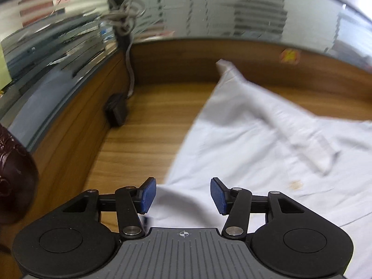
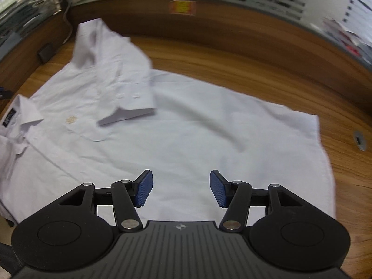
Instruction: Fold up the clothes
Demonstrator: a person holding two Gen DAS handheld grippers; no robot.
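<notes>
left tool agape, empty | right tool agape | shirt flat on desk (sleeve folded in)

Left gripper angled downward, blue pads standing apart, jaws parted with nothing pinched between them. Right gripper tilted down too, its blue pads spread about as wide, gripping nothing. Black linkage arms on both splay outward from the ribbed grey bodies.
</notes>
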